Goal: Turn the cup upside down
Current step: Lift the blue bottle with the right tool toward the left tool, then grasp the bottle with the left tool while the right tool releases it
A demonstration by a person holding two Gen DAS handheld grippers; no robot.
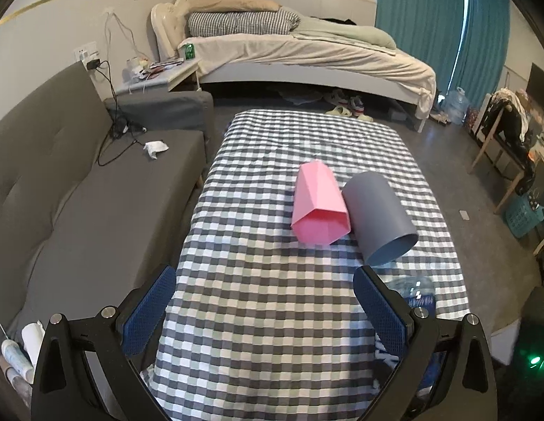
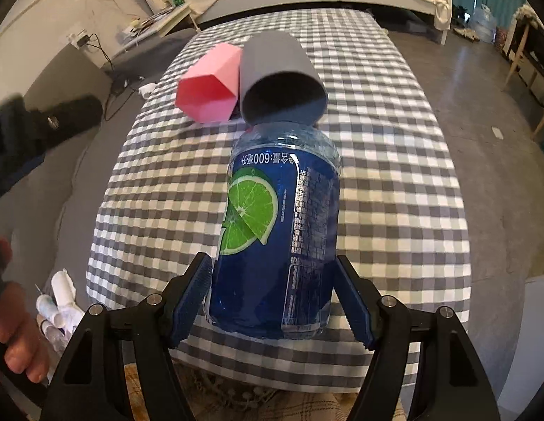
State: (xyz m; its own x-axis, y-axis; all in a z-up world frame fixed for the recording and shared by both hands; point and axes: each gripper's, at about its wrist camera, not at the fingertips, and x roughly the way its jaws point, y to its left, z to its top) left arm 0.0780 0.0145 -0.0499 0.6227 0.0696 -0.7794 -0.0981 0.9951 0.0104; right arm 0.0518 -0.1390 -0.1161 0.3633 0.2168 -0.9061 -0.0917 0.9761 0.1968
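Two cups lie on their sides, touching, on the checked tablecloth (image 1: 272, 315). The pink faceted cup (image 1: 317, 207) (image 2: 209, 84) has its mouth toward me. Right of it, the grey round cup (image 1: 377, 214) (image 2: 272, 56) also opens toward me. My left gripper (image 1: 265, 270) hangs open over the near part of the table, well short of the cups, with nothing between its fingers. My right gripper (image 2: 272, 258) is shut on a blue lime-label bottle (image 2: 282, 217) (image 1: 412, 289), whose far end points at the grey cup's mouth.
A grey sofa (image 1: 79, 193) runs along the table's left side, with white tubes (image 1: 15, 354) at its near end. A bed (image 1: 307, 52) stands beyond the table. A wooden chair (image 1: 503, 147) and a teal basket (image 1: 524, 214) are on the right. A hand (image 2: 15, 333) shows at lower left.
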